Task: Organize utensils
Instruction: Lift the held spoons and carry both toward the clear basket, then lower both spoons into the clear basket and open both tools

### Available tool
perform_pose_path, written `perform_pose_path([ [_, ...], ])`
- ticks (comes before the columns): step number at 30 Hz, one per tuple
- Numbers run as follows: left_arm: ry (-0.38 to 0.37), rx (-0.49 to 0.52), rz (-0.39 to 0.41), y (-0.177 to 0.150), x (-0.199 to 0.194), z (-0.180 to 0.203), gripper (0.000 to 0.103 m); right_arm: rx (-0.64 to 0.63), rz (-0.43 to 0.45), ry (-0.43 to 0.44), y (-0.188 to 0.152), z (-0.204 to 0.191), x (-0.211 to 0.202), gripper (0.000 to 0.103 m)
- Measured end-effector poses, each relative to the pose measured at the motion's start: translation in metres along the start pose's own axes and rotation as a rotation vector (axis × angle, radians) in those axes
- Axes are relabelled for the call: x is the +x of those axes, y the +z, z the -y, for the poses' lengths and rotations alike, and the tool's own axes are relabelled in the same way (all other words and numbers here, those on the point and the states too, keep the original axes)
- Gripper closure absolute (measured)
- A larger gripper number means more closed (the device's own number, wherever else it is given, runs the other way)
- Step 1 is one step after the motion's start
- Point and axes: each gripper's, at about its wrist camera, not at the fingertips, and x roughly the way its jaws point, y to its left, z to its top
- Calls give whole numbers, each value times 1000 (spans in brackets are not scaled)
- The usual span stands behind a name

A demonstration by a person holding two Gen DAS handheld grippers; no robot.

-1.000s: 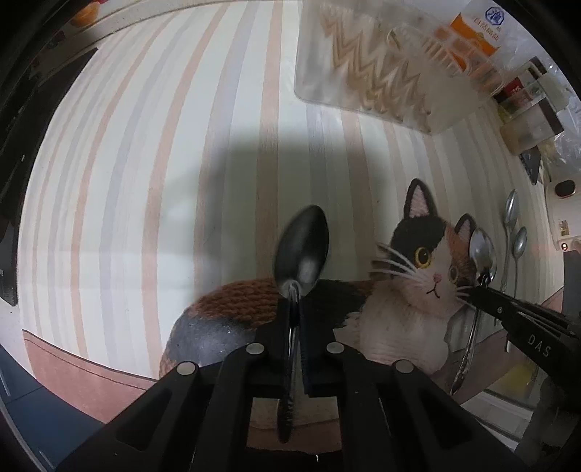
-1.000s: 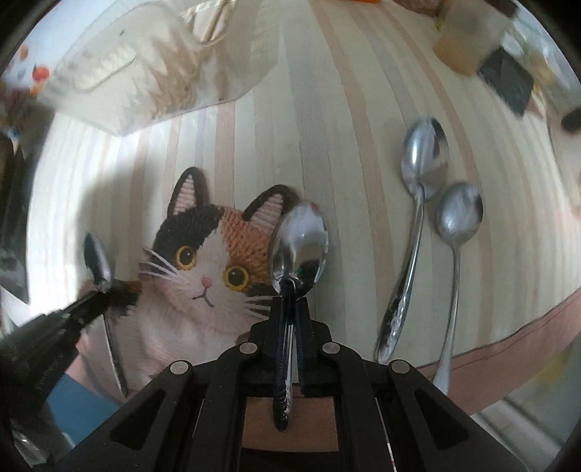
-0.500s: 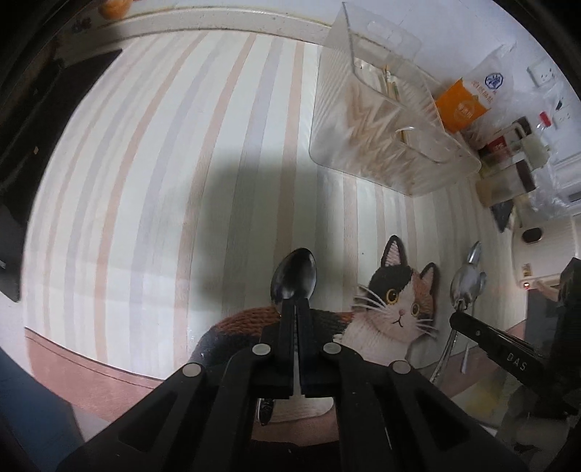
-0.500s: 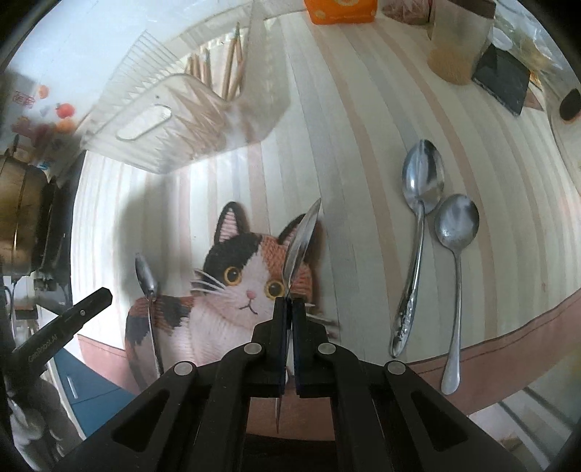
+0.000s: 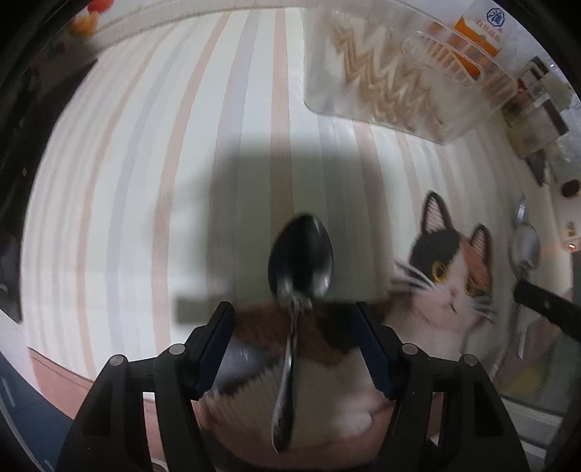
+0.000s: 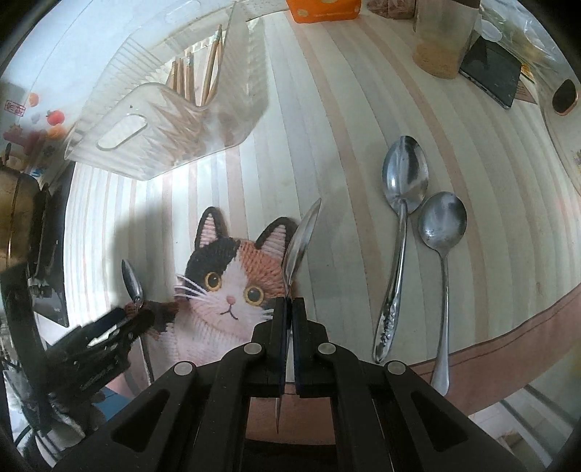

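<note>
- Here the left gripper [image 5: 296, 341] points down over the striped tablecloth [image 5: 152, 188]; its jaws are opening, spread well clear of a dark small spoon [image 5: 299, 276] that lies between them, no pad pressing on it.
- That spoon is blurred; its bowl points away from the camera over the cloth's printed calico cat [image 5: 446, 268], its handle running back over the cat's body.
- The right gripper [image 6: 289, 316] is clamped tight on the neck of a second spoon [image 6: 299, 239], seen edge-on, the bowl sticking up past the fingertips and the handle end showing below them.
- In the right wrist view the held spoon hangs above the cat's ear, clear of the cloth.
- Off to the right of it, two loose spoons lie side by side on the cloth: a long spoon [image 6: 401, 203] with a patterned handle and a round-bowled spoon [image 6: 441, 225], bowls touching or nearly so.
- A clear plastic organizer bin [image 6: 167, 123] stands at the far side of the cloth, with wooden chopsticks [image 6: 203, 76] upright in one compartment; nothing lies between the bin and the cat print.
- Farther back are an orange box [image 6: 323, 9], a glass jar [image 6: 445, 40] and a dark phone [image 6: 490, 72].
- The left gripper's shadow falls across the stripes ahead of it.
</note>
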Motion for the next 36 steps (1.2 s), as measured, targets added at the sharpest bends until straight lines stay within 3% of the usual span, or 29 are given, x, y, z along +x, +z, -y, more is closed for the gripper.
perform_pose_path([
  [1,15,-2,15,3,0,1,41,-1,-1,-2,0,1,1,101],
  [3,51,12,39,6,-1,3,58,-5,-3,-5,-1,2,0,101],
  [4,69,31,51,7,-2,5,72,-5,-3,-6,-1,3,0,101],
  [13,28,7,52,9,-24,4,72,-7,7,16,-2,13,-12,101],
  [19,-6,-23,91,16,-68,-12,72,-42,28,48,9,-1,-31,101],
  [25,-78,-65,178,29,-127,-18,72,-58,86,123,33,-10,-68,101],
  [31,-213,-76,280,84,-197,-18,72,-62,173,222,84,-30,-115,101],
  [36,-280,-63,285,152,-205,1,72,-87,210,240,148,-52,-131,101],
])
